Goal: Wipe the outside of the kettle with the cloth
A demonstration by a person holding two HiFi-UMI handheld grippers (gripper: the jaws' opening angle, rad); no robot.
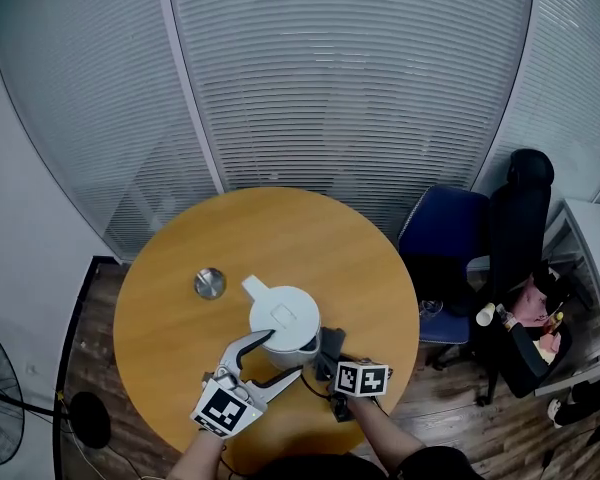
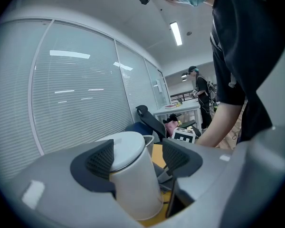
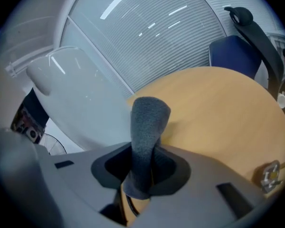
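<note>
The white kettle (image 1: 283, 326) sits on the round wooden counter (image 1: 170, 338), close to the near edge. The left tool (image 2: 137, 158) is spread wide with the kettle body between its pads; can't tell if both actually touch. The right tool (image 3: 141, 167) is clamped on a dark grey cloth (image 3: 147, 122) that sticks up right beside the kettle. A small round metal thing (image 1: 209, 283) lies off to the kettle's left.

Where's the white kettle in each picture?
Head view: kettle at lower middle, on the round table.
Left gripper view: kettle at bottom centre, between the jaws.
Right gripper view: kettle big at upper left, left of the grey cloth.
Shared landmark: the round orange-brown table shows in all three.
</note>
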